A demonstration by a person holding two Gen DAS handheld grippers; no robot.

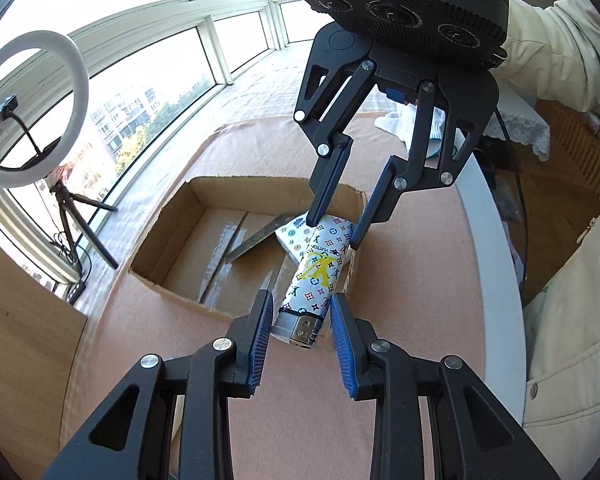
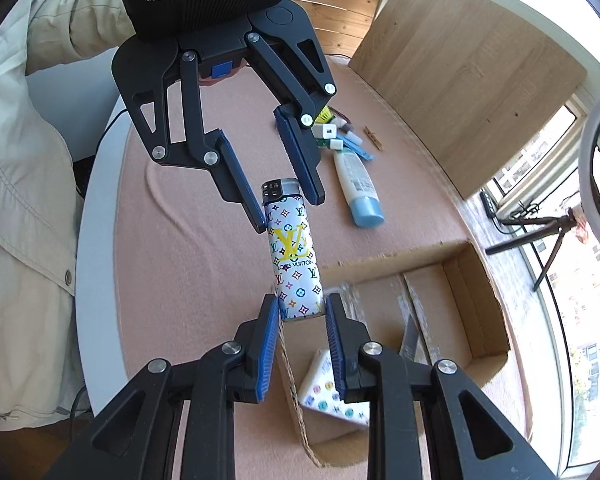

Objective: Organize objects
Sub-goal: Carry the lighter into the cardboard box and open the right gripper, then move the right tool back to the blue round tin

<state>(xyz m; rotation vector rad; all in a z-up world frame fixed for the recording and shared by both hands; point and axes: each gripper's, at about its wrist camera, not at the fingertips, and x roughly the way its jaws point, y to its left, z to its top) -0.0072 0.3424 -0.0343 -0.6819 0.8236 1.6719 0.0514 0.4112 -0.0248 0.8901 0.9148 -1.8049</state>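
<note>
A large lighter [image 1: 316, 276] with a white monogram print and a metal head hangs in the air between both grippers, over the near wall of an open cardboard box [image 1: 172, 216]. My left gripper [image 1: 300, 298] is shut on its metal head end. My right gripper [image 2: 302, 300] is shut on its bottom end [image 2: 300, 300]. Each gripper shows in the other's view: the right gripper [image 1: 334, 232] above, the left gripper [image 2: 288, 212] above. A small white patterned pack [image 2: 332, 392] lies inside the box [image 2: 480, 312].
A white tube with a blue cap [image 2: 358, 184] and several small items [image 2: 340, 136] lie on the pink cloth of the round table [image 2: 172, 240]. A wooden board [image 2: 472, 80] stands behind. A ring light on a tripod [image 1: 32, 108] stands by the windows. A person's cream jacket [image 1: 572, 320] borders the table.
</note>
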